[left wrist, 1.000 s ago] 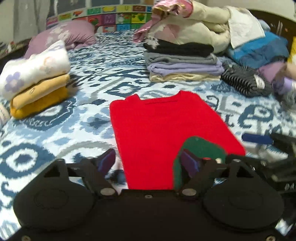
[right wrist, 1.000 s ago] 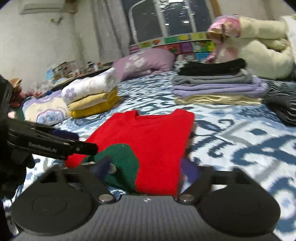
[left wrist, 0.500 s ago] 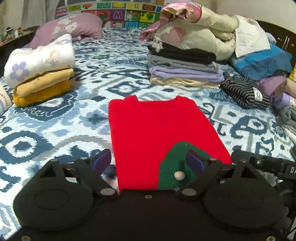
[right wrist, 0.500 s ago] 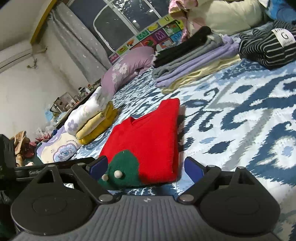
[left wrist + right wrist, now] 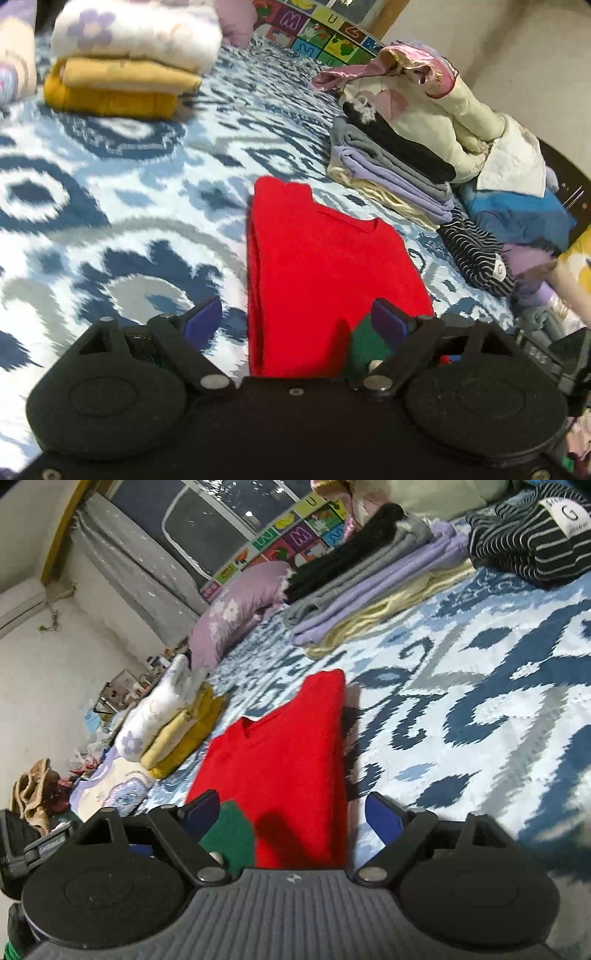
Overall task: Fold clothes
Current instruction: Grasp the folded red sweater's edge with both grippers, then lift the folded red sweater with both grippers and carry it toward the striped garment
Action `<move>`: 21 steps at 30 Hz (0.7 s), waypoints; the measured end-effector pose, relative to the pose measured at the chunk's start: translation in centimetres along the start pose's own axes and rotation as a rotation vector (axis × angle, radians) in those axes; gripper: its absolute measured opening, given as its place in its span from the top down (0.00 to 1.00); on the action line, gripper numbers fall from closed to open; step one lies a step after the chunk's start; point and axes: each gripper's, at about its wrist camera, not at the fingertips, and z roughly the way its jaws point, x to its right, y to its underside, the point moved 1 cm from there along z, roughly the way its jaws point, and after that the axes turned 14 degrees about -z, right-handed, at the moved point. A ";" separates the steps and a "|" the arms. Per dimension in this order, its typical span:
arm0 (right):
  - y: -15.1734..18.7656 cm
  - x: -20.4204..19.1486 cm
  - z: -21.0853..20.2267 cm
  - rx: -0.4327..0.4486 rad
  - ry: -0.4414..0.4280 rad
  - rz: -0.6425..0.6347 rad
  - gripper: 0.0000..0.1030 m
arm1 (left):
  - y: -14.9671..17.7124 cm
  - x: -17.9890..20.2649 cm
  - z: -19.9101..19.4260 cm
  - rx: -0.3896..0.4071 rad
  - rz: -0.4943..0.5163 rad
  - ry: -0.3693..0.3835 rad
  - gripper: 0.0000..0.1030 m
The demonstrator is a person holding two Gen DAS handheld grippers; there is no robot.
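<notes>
Left wrist: you're holding left gripper (image 5: 297, 321) spread over folded red sweater (image 5: 325, 273), green patch (image 5: 365, 343) showing. Right wrist: right gripper (image 5: 291, 810) spread too; only here purple pillow (image 5: 240, 605) showing.

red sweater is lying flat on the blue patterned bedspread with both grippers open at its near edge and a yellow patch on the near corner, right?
Not quite: the patch on the near corner is green, not yellow, as the right wrist view shows. The rest holds: the red sweater lies flat on the blue patterned bedspread, with the left gripper and the right gripper both open at its near edge.
</notes>
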 end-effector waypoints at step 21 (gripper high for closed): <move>-2.8 0.1 6.6 -0.084 -0.049 -0.067 0.27 | -2.2 -0.5 6.3 -0.076 -0.055 0.151 0.27</move>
